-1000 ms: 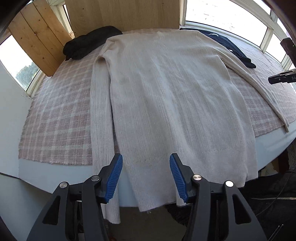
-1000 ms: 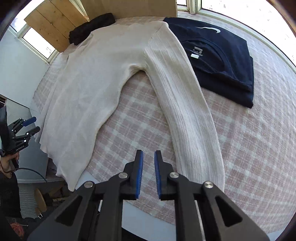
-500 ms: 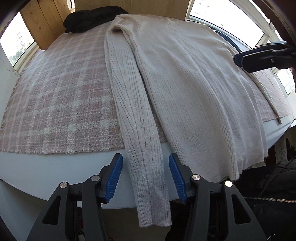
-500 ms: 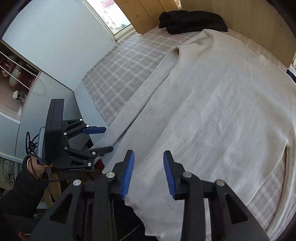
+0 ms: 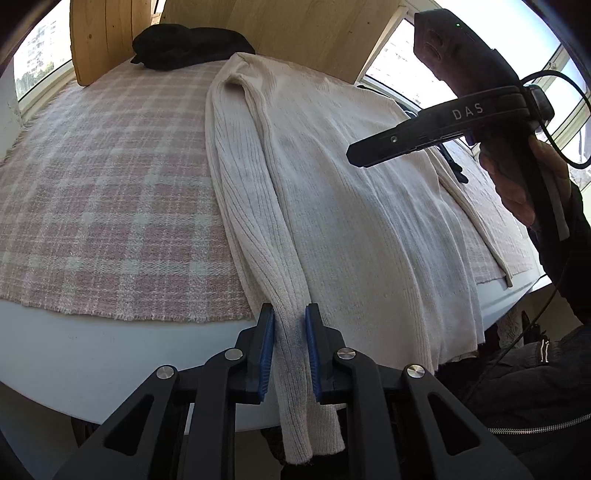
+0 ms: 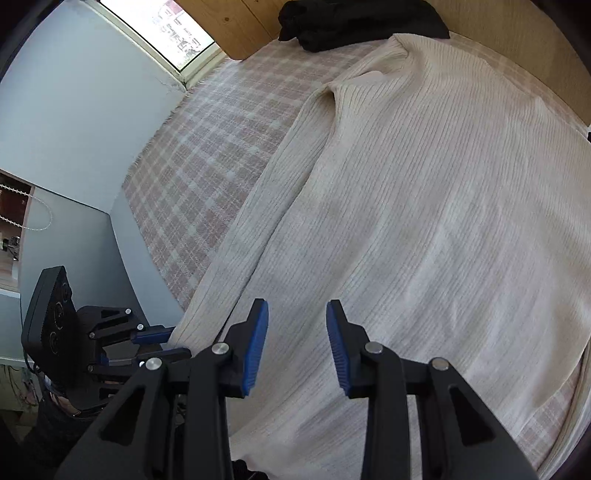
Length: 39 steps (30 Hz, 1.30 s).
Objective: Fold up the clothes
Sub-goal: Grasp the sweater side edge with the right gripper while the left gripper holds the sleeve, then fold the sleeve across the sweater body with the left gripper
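Note:
A cream ribbed sweater [image 5: 351, 206] lies flat on the pink plaid cloth [image 5: 103, 206], hem and left sleeve hanging over the near table edge. My left gripper [image 5: 289, 325] is shut on the left sleeve [image 5: 258, 229] near its cuff at the table edge. My right gripper [image 6: 297, 332] is open and empty, held above the sweater's body [image 6: 424, 229]. It shows from the side in the left wrist view [image 5: 443, 129]. The left gripper shows in the right wrist view [image 6: 155, 343] at the sleeve end.
A black garment [image 5: 188, 46] lies bunched at the far edge against a wooden board [image 5: 295, 29]; it also shows in the right wrist view [image 6: 354, 22]. The white table edge [image 5: 110, 350] runs along the front. Windows surround the table.
My left gripper has closed on the left sleeve. My right gripper has opened wider and moved in over the sweater's body.

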### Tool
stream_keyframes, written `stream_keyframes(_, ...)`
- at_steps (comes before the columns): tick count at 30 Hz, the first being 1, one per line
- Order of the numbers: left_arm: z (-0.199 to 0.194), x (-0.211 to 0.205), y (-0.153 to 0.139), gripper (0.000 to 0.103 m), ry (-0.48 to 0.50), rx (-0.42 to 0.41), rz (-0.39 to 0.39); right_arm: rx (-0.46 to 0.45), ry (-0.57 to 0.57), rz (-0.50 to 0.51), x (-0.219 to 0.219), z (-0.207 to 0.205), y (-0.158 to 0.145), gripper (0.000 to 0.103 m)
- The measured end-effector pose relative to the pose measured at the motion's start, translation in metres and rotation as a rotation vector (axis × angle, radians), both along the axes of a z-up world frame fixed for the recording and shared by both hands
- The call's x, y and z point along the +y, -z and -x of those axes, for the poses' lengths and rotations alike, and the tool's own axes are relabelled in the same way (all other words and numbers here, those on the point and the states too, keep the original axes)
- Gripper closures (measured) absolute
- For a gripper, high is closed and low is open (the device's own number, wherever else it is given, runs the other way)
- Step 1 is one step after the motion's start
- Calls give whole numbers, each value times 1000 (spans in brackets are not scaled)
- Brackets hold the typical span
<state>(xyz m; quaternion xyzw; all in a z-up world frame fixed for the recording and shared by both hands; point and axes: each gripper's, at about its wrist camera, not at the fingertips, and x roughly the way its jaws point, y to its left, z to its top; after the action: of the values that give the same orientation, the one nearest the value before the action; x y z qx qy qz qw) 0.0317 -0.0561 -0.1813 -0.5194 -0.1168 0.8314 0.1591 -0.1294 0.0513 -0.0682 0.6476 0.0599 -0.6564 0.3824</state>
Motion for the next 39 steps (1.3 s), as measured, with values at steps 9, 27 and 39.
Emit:
stream_keyframes(9,-3,25,-4,88,85,13,118,-62,-123,-97,-71,-33,17,70)
stream_keyframes(27,-18,23,-4,88,146,61,58,63,-208,-314,-116,-73,33,90)
stream_keyframes(39,-33,-41,-4,65,29,26,-66,-160,-33,16,-109,-51,14,95)
